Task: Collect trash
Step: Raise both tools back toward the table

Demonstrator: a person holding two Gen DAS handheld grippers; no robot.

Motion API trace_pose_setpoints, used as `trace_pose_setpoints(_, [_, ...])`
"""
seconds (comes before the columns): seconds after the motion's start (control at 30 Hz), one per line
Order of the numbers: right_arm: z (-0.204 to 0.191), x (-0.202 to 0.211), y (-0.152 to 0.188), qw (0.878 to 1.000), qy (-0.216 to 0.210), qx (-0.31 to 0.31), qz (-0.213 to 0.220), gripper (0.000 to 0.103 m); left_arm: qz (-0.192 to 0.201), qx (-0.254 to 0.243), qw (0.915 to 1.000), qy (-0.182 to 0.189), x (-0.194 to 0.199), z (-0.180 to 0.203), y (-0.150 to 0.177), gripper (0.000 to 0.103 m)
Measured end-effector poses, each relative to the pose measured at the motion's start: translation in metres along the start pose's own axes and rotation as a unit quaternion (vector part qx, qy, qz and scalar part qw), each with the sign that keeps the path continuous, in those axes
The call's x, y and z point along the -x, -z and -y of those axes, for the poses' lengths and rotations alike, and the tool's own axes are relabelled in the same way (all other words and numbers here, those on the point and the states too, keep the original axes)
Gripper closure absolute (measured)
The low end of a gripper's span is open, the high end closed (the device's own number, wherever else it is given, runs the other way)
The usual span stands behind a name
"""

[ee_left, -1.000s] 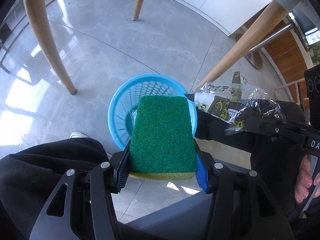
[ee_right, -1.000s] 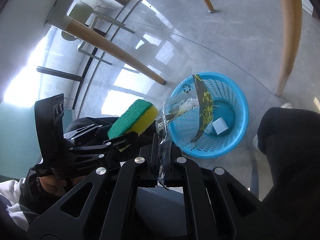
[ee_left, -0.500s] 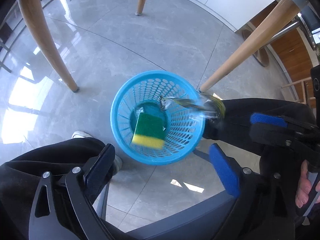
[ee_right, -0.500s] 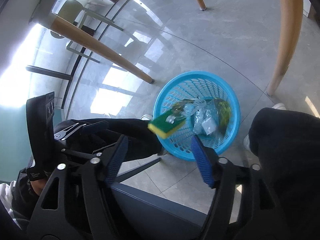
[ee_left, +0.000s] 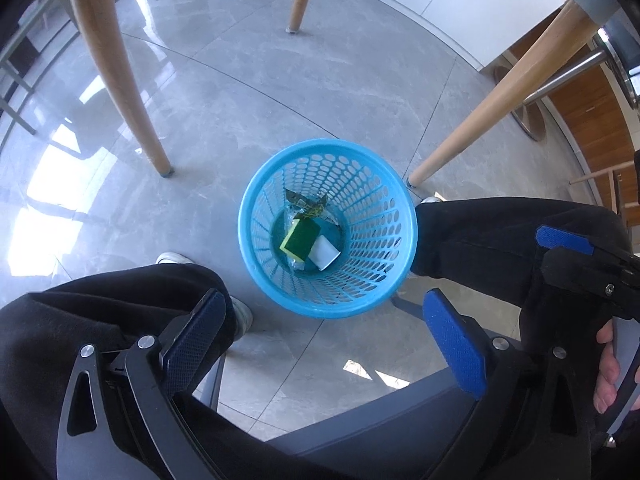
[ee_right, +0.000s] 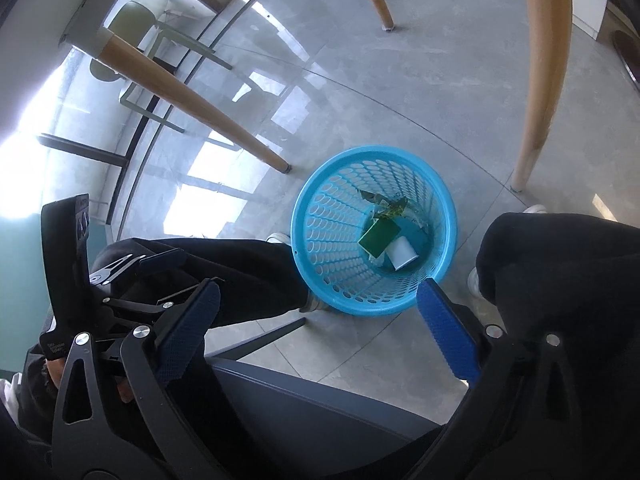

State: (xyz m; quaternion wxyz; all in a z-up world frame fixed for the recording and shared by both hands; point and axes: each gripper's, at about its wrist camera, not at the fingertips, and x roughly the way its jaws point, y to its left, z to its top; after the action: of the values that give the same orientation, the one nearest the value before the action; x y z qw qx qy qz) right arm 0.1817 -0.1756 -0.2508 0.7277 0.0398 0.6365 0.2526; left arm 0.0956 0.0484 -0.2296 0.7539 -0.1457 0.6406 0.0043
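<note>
In the left wrist view the left gripper (ee_left: 324, 336) spreads wide at the bottom of the frame, holding nothing. At centre, one blue perforated basket (ee_left: 372, 292) stands on the grey floor (ee_left: 320, 80) between three wooden legs (ee_left: 116, 80). Inside lie one green-and-yellow sponge (ee_left: 301, 237), one crumpled wrapper (ee_left: 306, 205) and one white block (ee_left: 325, 253). The right gripper (ee_right: 318, 326), low in its own view, gapes empty too.

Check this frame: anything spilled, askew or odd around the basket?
Nothing stands out. The blue basket stands upright on the floor with the sponge, the crumpled wrapper and a white item inside it. Both the left hand-held gripper and the right hand-held gripper are open and empty.
</note>
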Motion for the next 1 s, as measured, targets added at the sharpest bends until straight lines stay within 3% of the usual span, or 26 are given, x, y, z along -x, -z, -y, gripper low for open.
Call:
trace_pose_setpoints(0.43, [-0.026, 0.059, 0.044, 0.998, 0.01, 0.037, 0.053, 0.009, 0.094, -0.005, 0.9954, -0.017, 0.077, 0.002, 0.041, 0.006])
trace_pose_setpoints(0.77, [-0.055, 0.124, 0.064, 0.988, 0.037, 0.099, 0.112, 0.009, 0.179, 0.004, 0.9839, -0.005, 0.147, 0.003, 0.061, 0.006])
trace_pose_setpoints(1.0, [-0.081, 0.172, 0.073, 0.978, 0.02, 0.127, 0.164, 0.009, 0.226, -0.006, 0.9741, -0.001, 0.186, 0.011, 0.059, 0.006])
